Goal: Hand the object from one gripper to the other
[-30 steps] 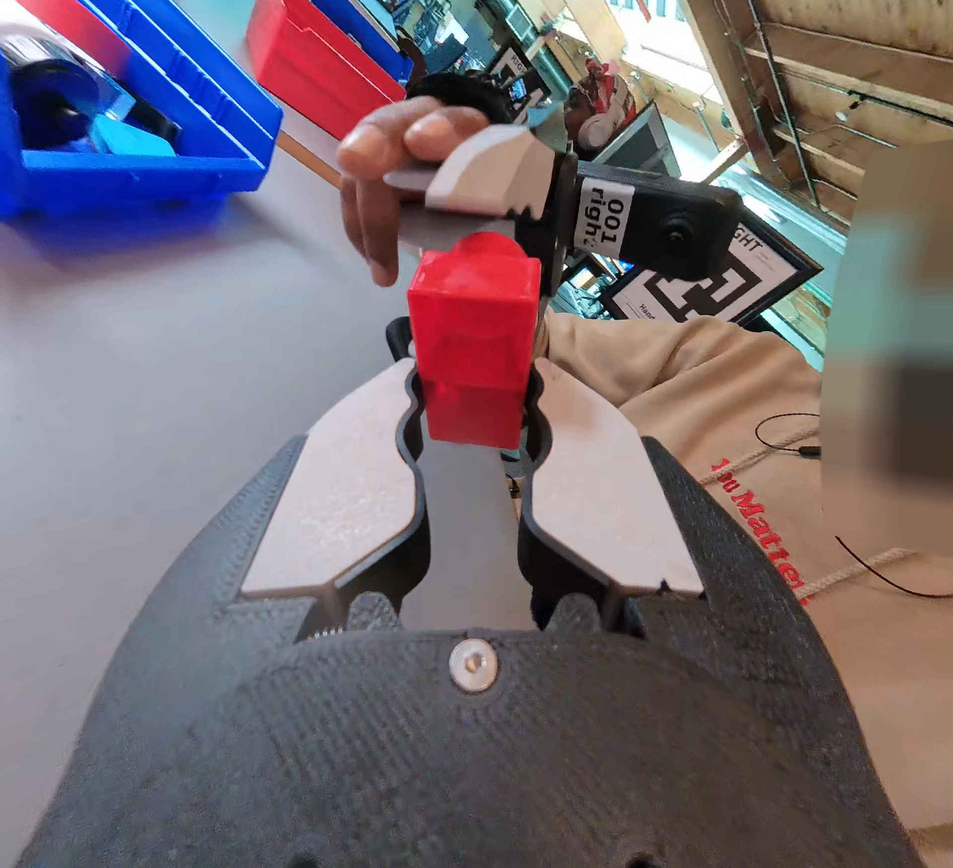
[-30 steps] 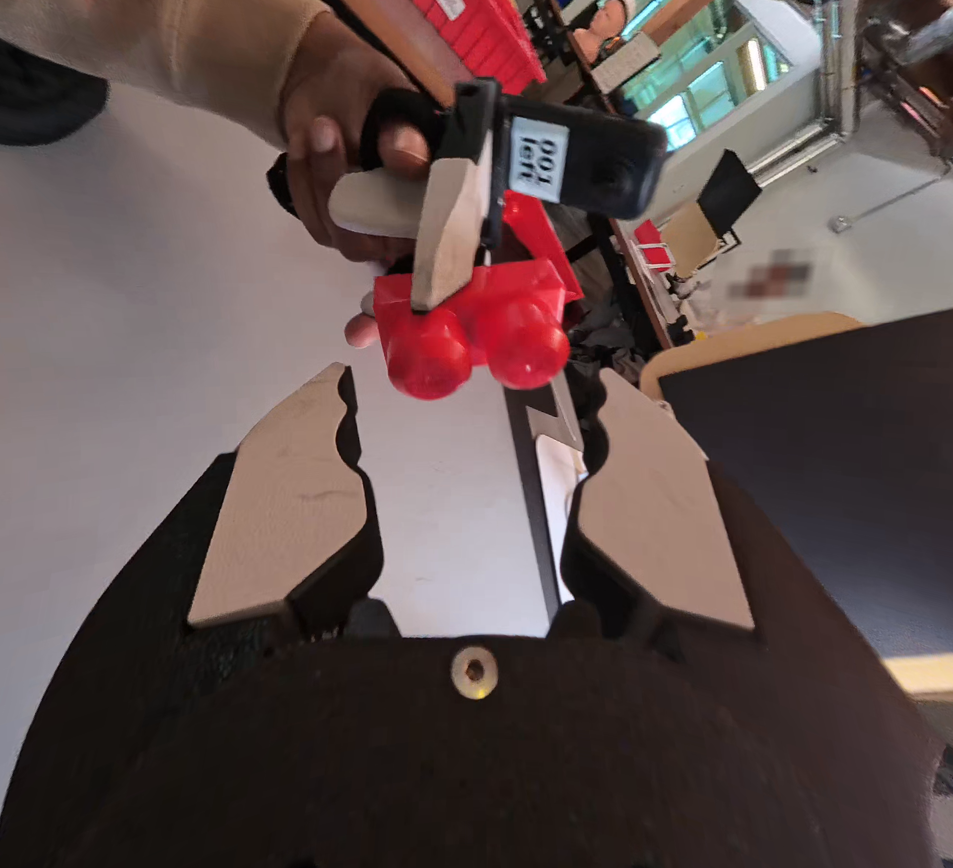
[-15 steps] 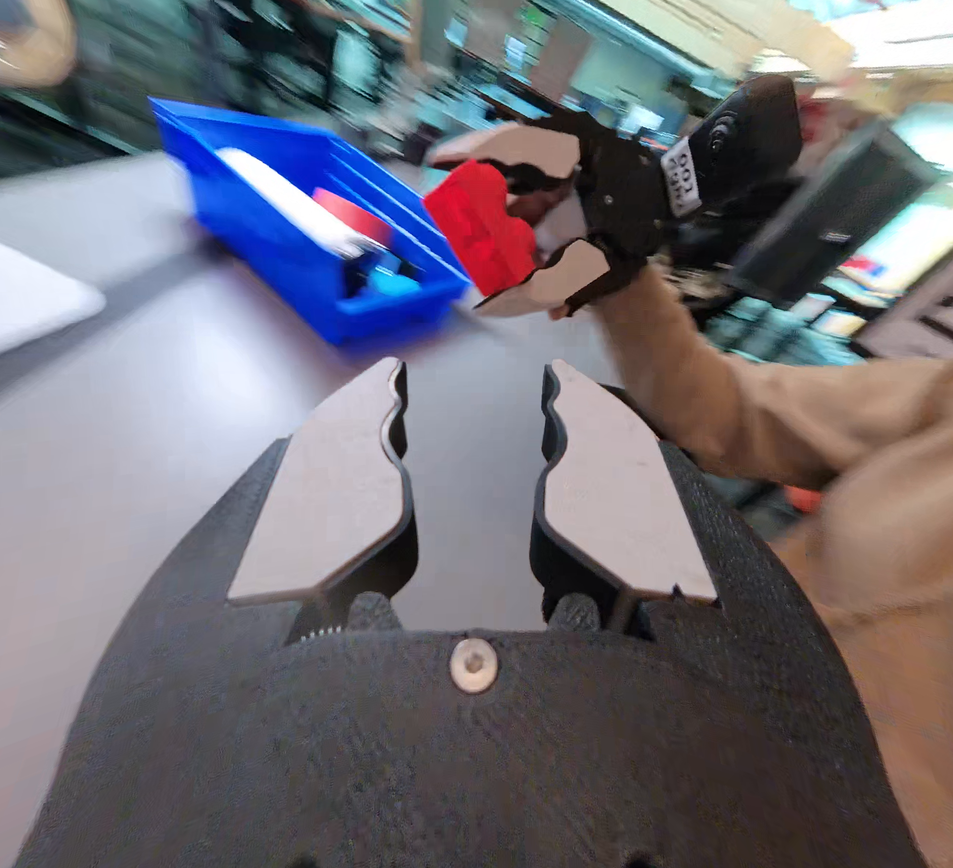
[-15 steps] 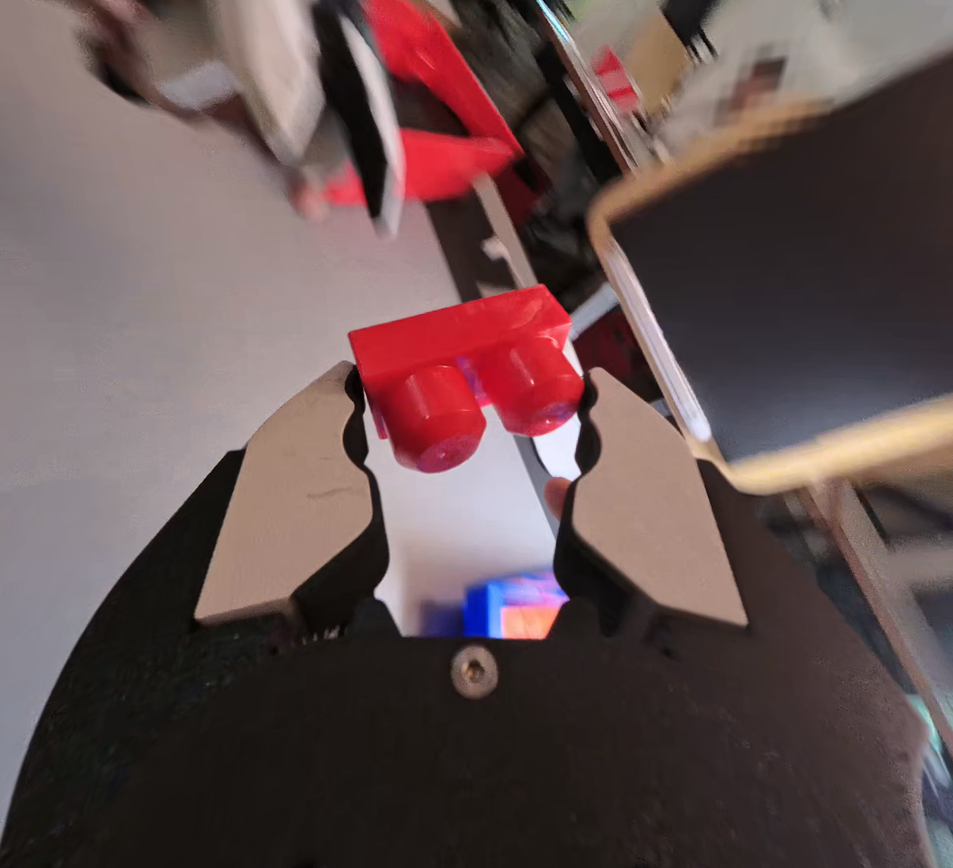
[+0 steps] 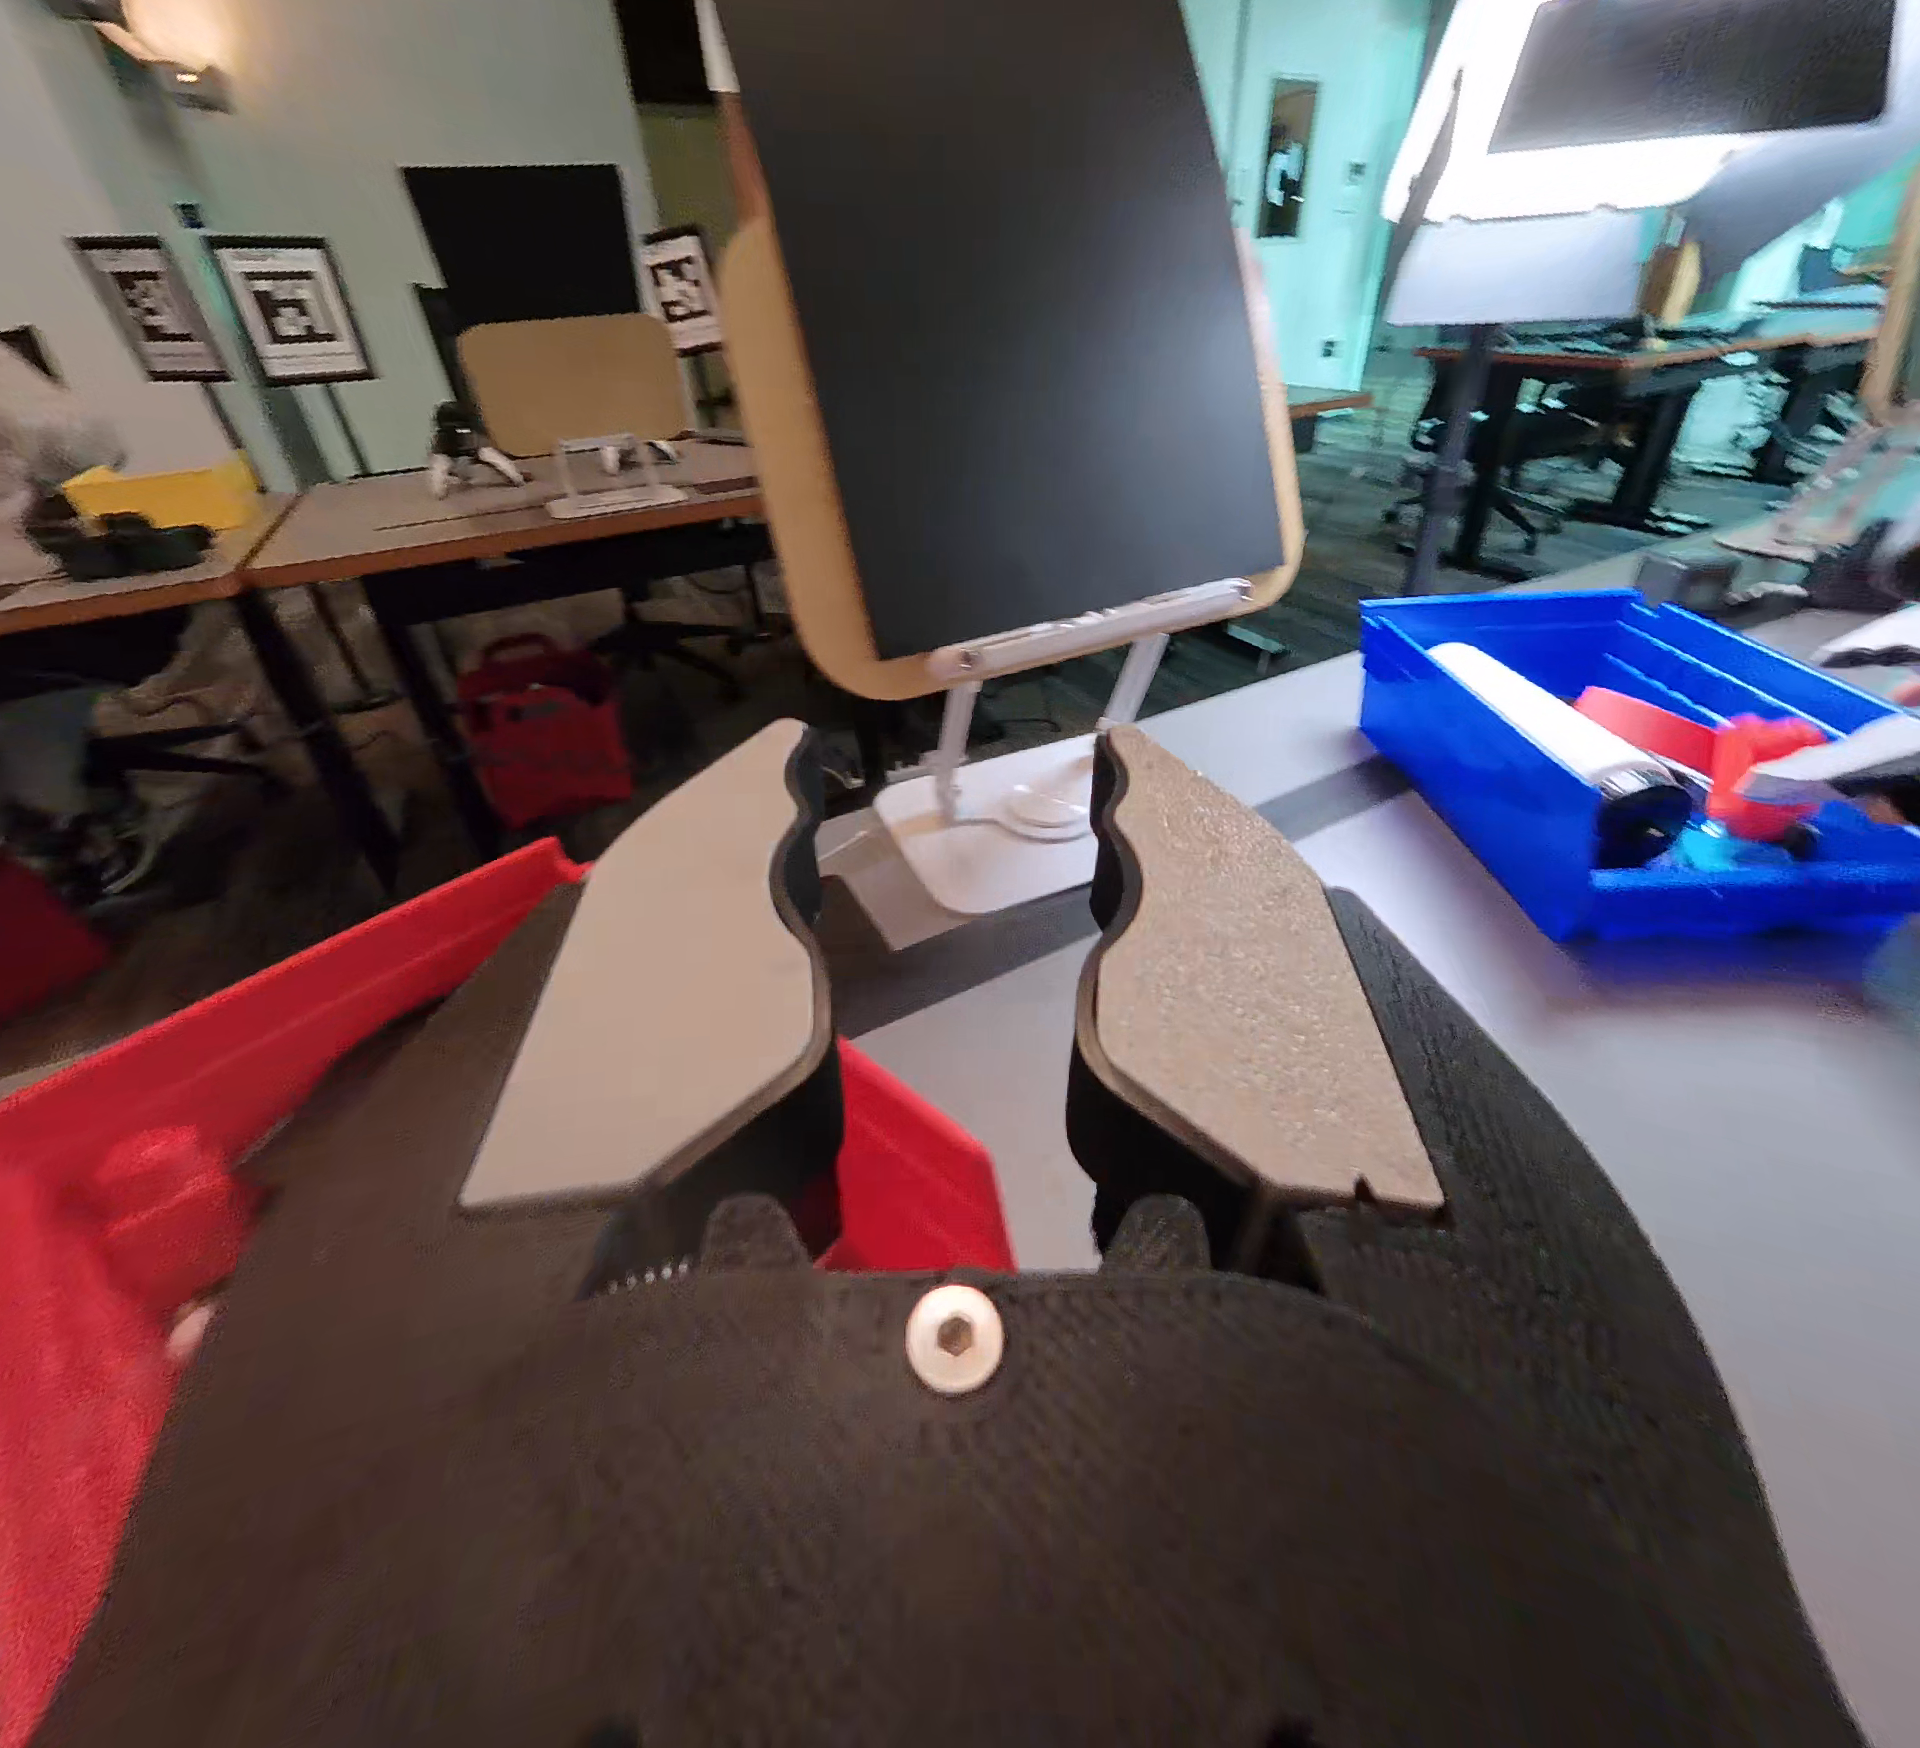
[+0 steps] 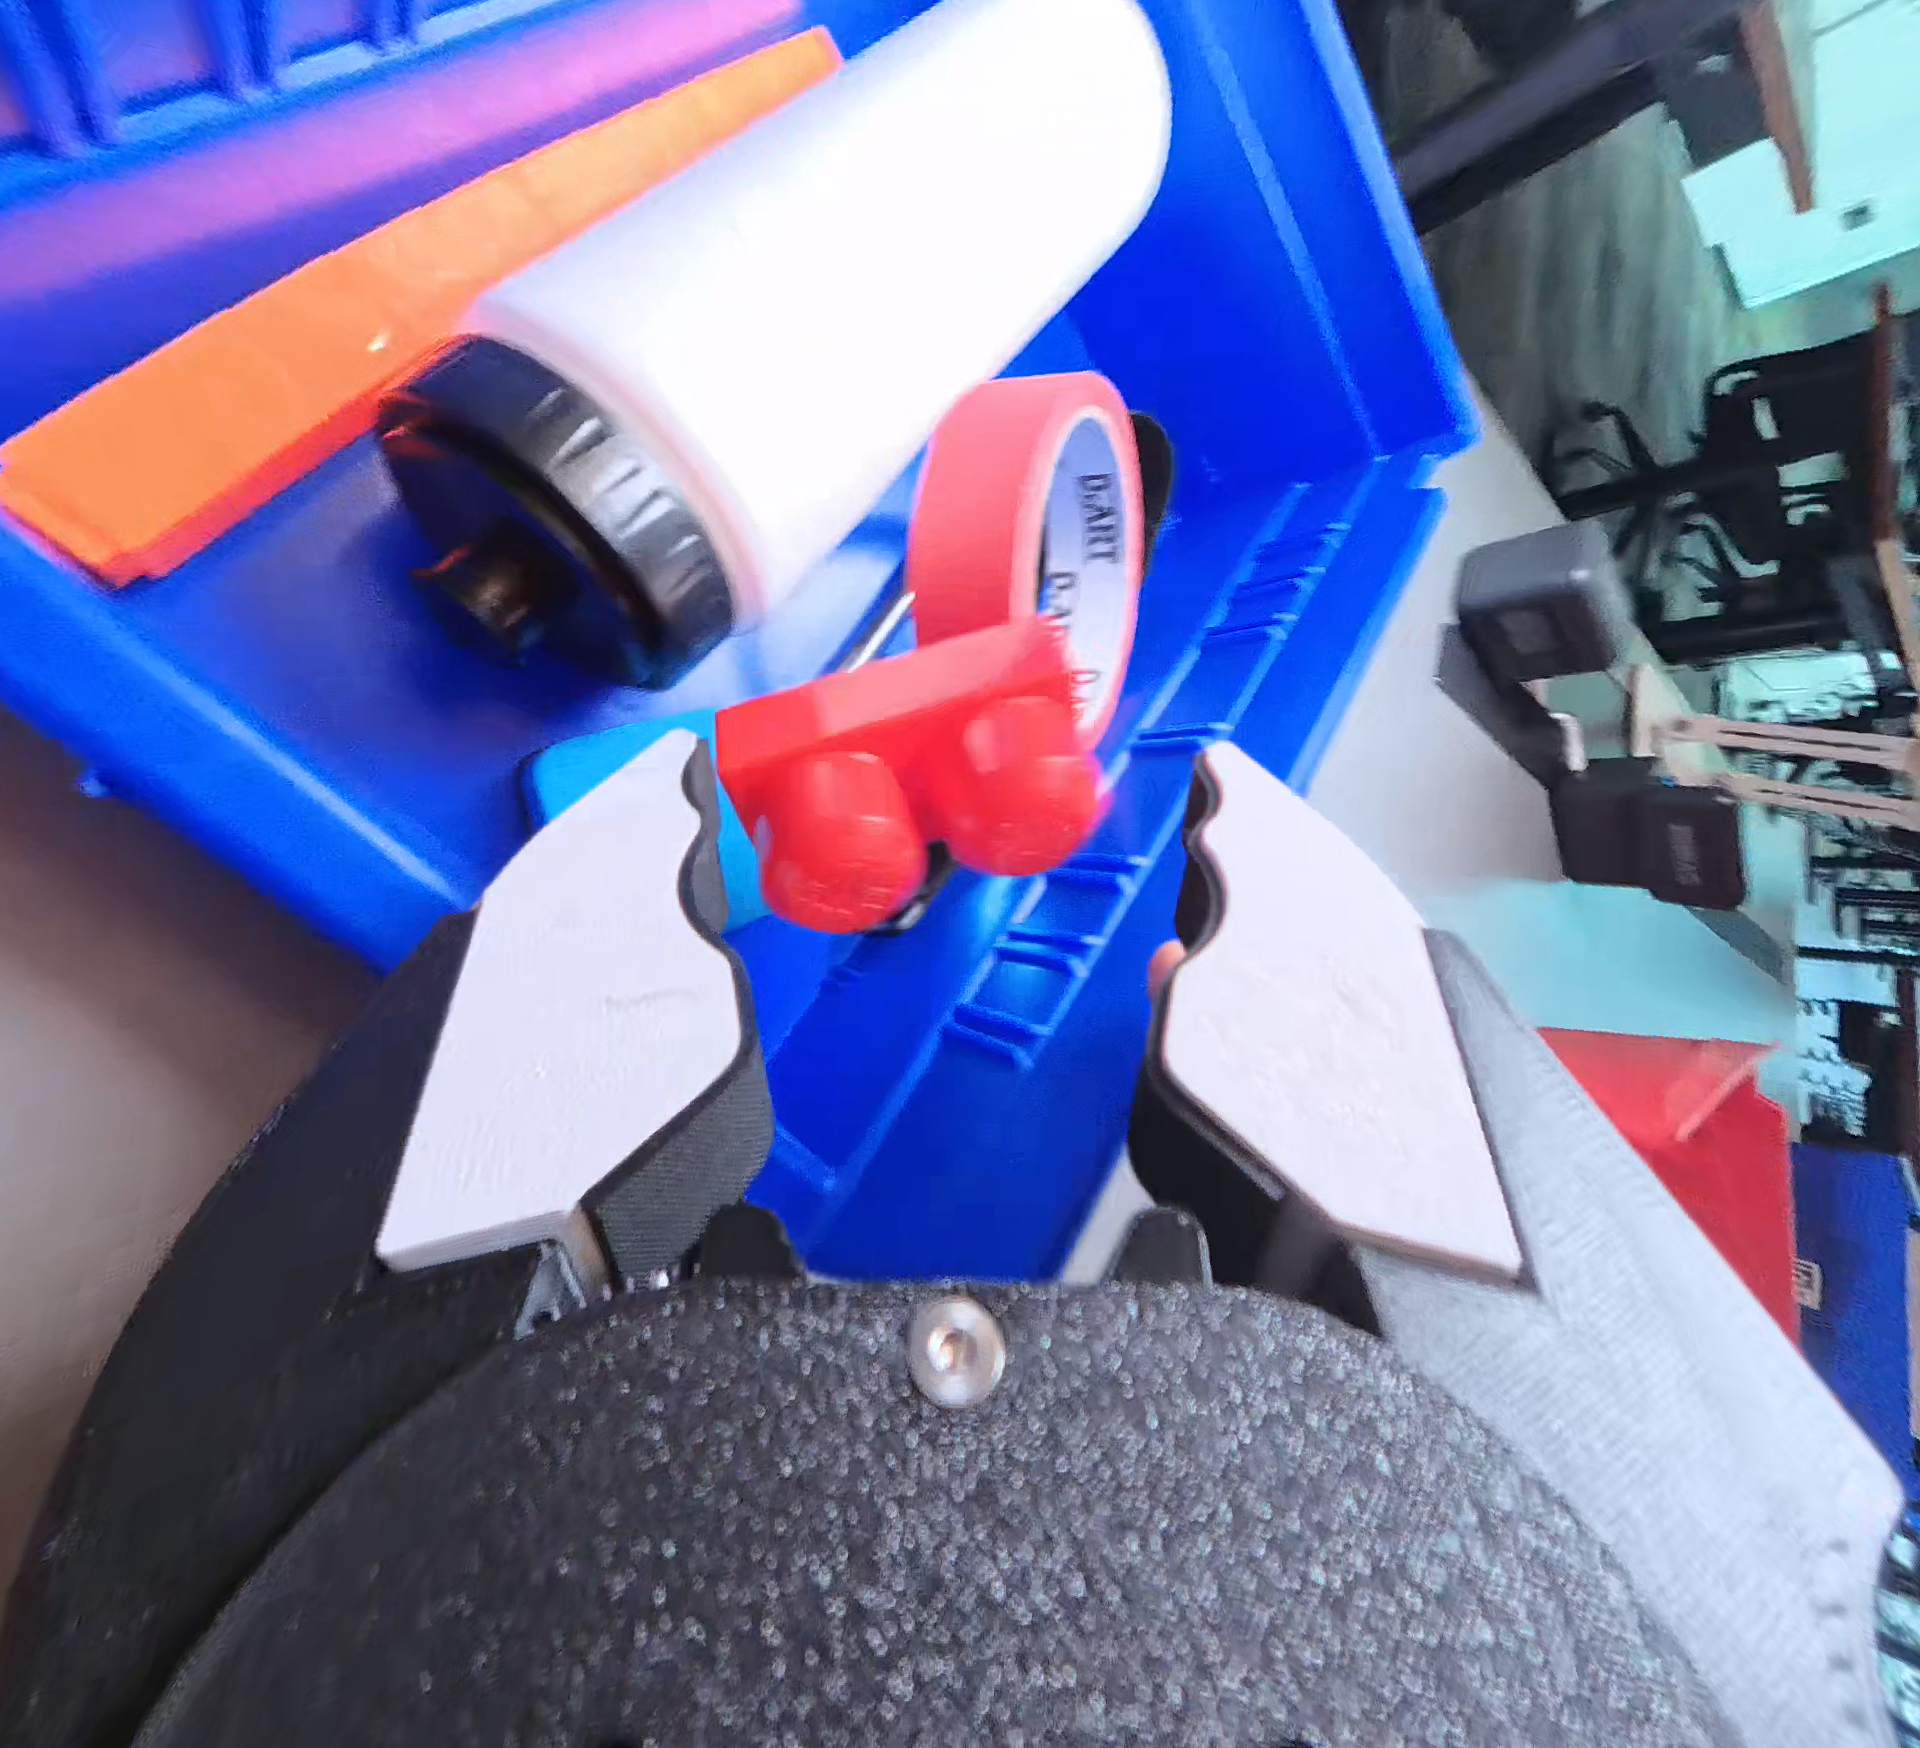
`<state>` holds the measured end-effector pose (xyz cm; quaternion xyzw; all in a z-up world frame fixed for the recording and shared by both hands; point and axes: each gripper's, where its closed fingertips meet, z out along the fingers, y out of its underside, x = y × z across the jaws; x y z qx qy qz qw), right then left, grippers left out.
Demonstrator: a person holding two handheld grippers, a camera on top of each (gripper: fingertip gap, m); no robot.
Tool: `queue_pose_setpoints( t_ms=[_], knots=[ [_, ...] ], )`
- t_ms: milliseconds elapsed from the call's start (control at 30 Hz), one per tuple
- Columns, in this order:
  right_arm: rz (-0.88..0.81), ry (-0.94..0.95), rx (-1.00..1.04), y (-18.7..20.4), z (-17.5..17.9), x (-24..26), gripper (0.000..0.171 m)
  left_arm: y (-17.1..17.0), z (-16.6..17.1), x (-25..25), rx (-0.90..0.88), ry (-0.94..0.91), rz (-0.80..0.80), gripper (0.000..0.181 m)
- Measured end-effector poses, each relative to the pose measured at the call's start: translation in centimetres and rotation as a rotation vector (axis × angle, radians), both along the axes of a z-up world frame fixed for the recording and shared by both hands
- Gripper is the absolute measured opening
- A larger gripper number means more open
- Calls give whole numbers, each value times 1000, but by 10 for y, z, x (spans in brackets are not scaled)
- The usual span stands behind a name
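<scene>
Black grainy plastic forms the body of the right gripper (image 6: 943, 755), whose pale fingers stand spread wide. The red block (image 6: 914, 763), two round studs facing the camera, sits between the fingertips. It touches the tip of one finger and is clear of the other, so nothing pinches it (whether it rests on anything beneath cannot be told). It lies over the near end of a blue bin (image 6: 1299, 140), which holds a white cylinder with a dark ribbed cap (image 6: 831, 244), a red tape roll (image 6: 977, 503), an orange strip (image 6: 364, 316) and a light blue piece (image 6: 582, 773). The tape roll's core carries printed lettering. The left gripper (image 5: 951, 734) is also parted, with nothing between its fingers, and hangs over the corner of a red bin (image 5: 260, 1023) and the grey table (image 5: 1558, 1075), well apart from the blue bin. Beyond its fingertips a dark panel with a tan rim leans on a white stand (image 5: 987, 244). The room behind has pale green walls, framed black-and-white marker posters (image 5: 291, 306), more desks (image 5: 468, 514) and a yellow bin (image 5: 156, 493).
</scene>
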<state>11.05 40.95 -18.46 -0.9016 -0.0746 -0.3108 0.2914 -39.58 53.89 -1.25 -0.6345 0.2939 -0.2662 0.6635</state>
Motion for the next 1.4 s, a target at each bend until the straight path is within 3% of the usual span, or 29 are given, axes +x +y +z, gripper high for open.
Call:
queue_pose_setpoints(
  t_ms=[167, 333, 533, 633, 767, 867, 1000, 1067, 1200, 1267, 1300, 1400],
  knots=[
    [81, 20, 228, 7, 48, -10, 88, 24, 2, -54, -77, -61, 108, 46],
    [371, 171, 496, 23, 98, -84, 63, 55, -30, -88, -207, 88, 167, 39],
    [739, 480, 668, 28, 120, -197, 21, 110, -93, -102, -479, 471, 129, 35],
    [837, 557, 672, 29, 110, -234, 2, 136, -122, -108, -405, 796, 91, 35],
    [899, 555, 598, 30, 88, -260, 2, 156, -159, -125, -275, 1257, 33, 37],
    [902, 548, 576, 33, 81, -264, 2, 158, -180, -123, -227, 1412, -70, 37],
    [871, 579, 565, 39, 72, -258, 3, 157, -205, -115, -224, 1509, -189, 37],
    [853, 598, 559, 42, 66, -255, 3, 158, -212, -112, -238, 1519, -217, 15],
    [838, 601, 535, 44, 58, -253, 3, 158, -207, -110, -280, 1491, -227, 12],
    [841, 590, 542, 43, 62, -252, 3, 160, -188, -110, -275, 1426, -193, 11],
    [842, 589, 552, 42, 66, -251, 3, 161, -173, -109, -268, 1368, -172, 0],
    [848, 612, 603, 37, 84, -249, 3, 158, -111, -102, -232, 1124, -109, 0]
  ],
)
